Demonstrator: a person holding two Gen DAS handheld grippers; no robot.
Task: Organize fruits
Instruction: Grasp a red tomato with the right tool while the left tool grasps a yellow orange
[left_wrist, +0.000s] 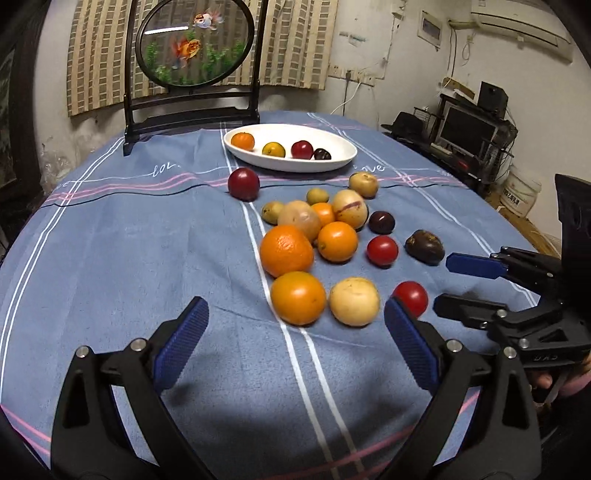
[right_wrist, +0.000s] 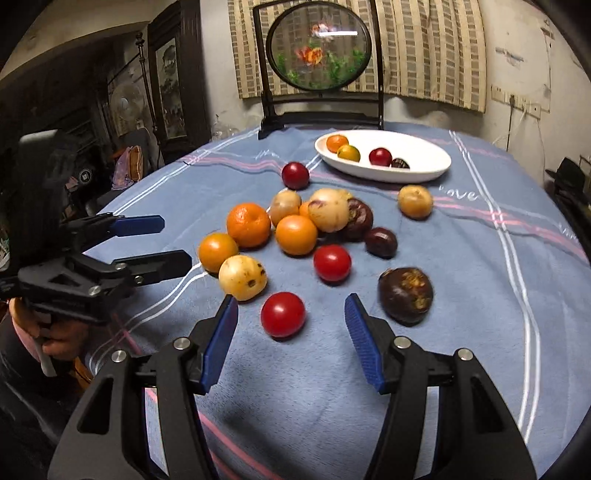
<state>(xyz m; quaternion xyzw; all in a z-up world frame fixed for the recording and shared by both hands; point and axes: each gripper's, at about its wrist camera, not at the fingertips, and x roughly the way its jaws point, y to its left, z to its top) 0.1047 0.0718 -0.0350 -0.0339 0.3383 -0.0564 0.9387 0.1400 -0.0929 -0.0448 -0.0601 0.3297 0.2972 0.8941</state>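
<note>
On the blue striped tablecloth a loose heap of fruit lies near the middle of the table, with a white oval dish beyond it, just in front of a round fish picture on a dark stand. Four pieces already sit in the dish: a small orange, a yellow-green fruit, a red plum and a dark fruit. The left gripper hovers low over the near edge of the heap, its jaws spread wide and holding nothing; a large orange and a pale yellow fruit lie just ahead of the gap between its blue pads, untouched. The right gripper stands partly open and also holds nothing; a red tomato rests on the cloth right between its fingertips, with clear space on both sides. A second tomato lies a little farther back, and a dark brown, blotched fruit sits just outside the right-hand finger. Another red plum lies apart from the heap, near the dish. Each gripper shows at the side of the other's view, held by a hand.
</note>
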